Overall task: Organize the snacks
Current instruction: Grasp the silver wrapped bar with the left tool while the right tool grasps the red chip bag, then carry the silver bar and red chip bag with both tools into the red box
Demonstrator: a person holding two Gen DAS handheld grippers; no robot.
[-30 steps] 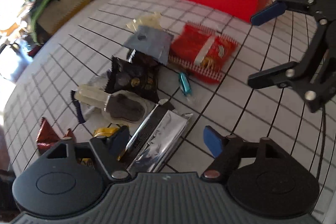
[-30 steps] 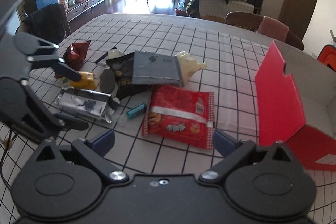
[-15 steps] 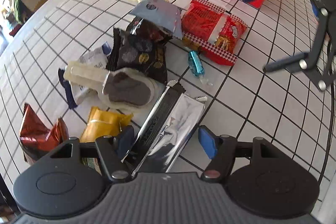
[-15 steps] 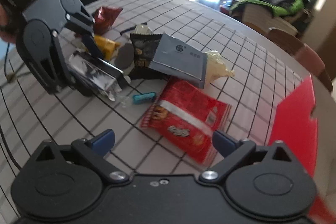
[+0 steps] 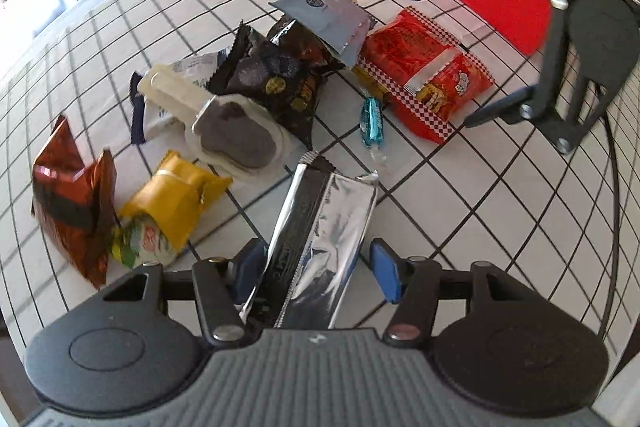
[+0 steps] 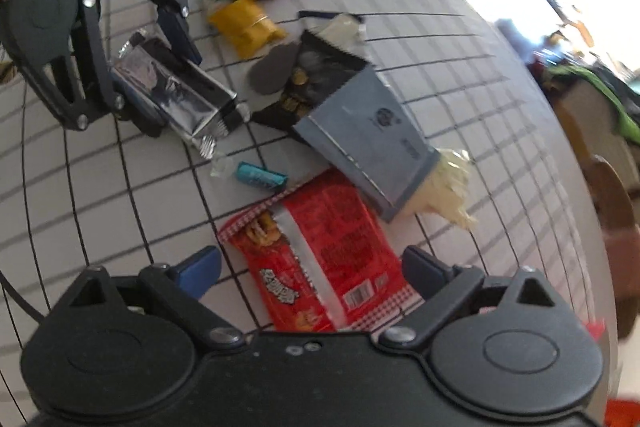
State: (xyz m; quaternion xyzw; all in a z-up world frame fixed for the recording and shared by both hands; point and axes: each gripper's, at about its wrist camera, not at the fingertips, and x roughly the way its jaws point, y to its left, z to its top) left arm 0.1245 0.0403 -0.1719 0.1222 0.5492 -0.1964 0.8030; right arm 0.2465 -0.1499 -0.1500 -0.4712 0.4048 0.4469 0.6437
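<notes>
Your left claw [image 5: 316, 269] straddles the silver pack [image 5: 320, 247], its long axis toward twelve o'clock; jaws have been closing, seemingly not pinching yet. Your right claw [image 6: 312, 267] gapes over the red pack [image 6: 320, 251].

A home's living room: round white desk [image 6: 460, 39] with black grid lines, brown wooden chair [image 6: 612, 187], green jacket [image 6: 600, 87] draped over furniture.

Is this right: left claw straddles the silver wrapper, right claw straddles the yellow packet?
Not quite. The right claw straddles the red snack bag, not the yellow packet, as the right wrist view shows. The left claw does straddle the silver wrapper.
</notes>
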